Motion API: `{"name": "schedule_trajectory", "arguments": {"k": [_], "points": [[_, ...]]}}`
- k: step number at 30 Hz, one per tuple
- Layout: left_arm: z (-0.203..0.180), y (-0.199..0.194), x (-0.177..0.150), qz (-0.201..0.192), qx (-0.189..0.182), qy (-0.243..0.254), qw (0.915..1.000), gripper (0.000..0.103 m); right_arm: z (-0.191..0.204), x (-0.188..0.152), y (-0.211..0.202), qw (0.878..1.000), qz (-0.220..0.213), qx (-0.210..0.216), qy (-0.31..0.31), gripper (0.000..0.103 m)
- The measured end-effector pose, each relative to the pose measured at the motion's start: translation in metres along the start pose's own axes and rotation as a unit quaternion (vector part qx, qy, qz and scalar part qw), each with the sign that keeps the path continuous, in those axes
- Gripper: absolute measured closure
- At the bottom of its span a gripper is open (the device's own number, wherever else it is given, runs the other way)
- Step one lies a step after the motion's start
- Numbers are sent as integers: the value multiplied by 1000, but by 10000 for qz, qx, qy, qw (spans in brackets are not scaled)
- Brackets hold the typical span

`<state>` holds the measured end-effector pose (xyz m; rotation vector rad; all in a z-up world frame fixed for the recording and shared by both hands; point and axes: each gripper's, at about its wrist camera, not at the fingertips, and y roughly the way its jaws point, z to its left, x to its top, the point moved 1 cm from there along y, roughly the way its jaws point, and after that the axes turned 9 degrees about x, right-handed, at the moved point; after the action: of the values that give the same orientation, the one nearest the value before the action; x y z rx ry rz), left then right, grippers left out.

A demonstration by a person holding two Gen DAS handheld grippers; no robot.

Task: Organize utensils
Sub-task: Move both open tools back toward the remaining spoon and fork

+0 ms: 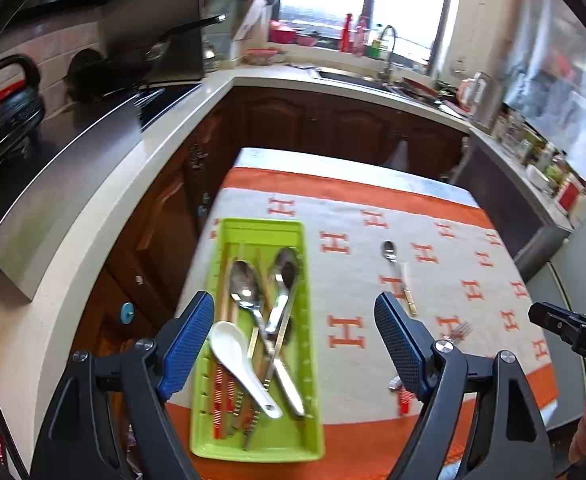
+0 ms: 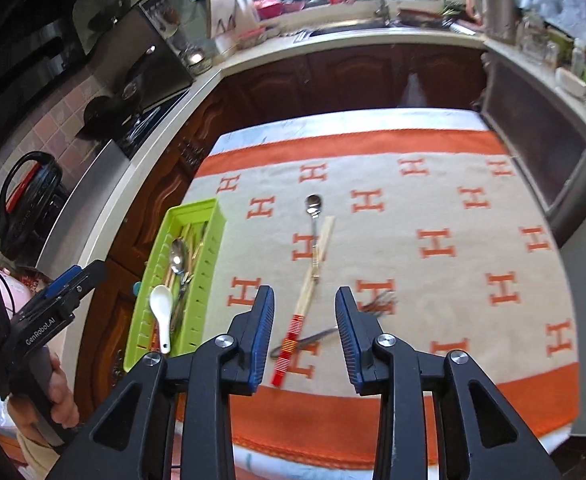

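A lime-green plastic cutlery tray [image 1: 299, 236] lies along the left edge of a table covered by an orange-and-cream cloth printed with orange H letters [image 1: 433, 208], and it already holds a jumble of utensils: a white ceramic soup spoon [image 1: 239, 360] lying bowl-up across the near half, two shiny steel spoons [image 1: 249, 288] crossed over each other, and several wooden chopsticks with red-striped ends [image 1: 223, 404] underneath. Out on the cloth, well apart from the tray, a small steel teaspoon [image 2: 313, 210] lies with its bowl toward the far side, and a pair of pale wooden chopsticks with a red-and-white striped end [image 2: 307, 300] rests just beside it, crossing its handle. Nearer the right side a dark metal fork [image 2: 375, 303] lies blurred on the cloth, its tines pointing away. The left gripper [image 1: 295, 344] hangs above the near half of the tray with its blue-padded jaws spread wide and nothing between them. The right gripper [image 2: 305, 336] is likewise spread — empty — and hovers over the striped end of the loose chopsticks. Beyond the table stand dark wooden cabinets [image 2: 357, 72] under a pale countertop with a sink [image 2: 345, 30] below a bright window.
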<state>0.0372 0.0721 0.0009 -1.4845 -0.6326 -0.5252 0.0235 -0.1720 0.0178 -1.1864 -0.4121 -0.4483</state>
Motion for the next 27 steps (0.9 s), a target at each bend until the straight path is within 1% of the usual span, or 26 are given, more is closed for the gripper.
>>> {"name": "schedule_trajectory", "arguments": {"k": [1,3,5,9,11,15,22,27], "points": [[-4,-4,-1,-15,-72,14,10000,22,-5,-3,-11,9999,-53,-105,15,71],[-12,-16,-2,-102,-234,61,9997,22,-12,-8,-30,9997,-137,-181,52,71],[-18,-28,-4,-207,-275,87,9994,22,-19,-14,-47,9994,-186,-266,88,71],[-25,-51,-8,-388,-339,100,9986,15,-23,-26,-79,9990,-323,-301,72,71],[-29,-62,-10,-508,-314,151,9981,14,-20,-32,-94,9987,-419,-289,23,71],[-39,-73,-16,-623,-190,334,9973,14,-18,-43,-121,9980,-579,-237,-47,69],[-47,-84,-22,-698,-80,509,9962,14,-9,-56,-135,9983,-525,-221,-141,69],[-54,-81,-22,-694,-9,655,9954,14,-7,-56,-163,9968,-786,-120,-95,69]]}}
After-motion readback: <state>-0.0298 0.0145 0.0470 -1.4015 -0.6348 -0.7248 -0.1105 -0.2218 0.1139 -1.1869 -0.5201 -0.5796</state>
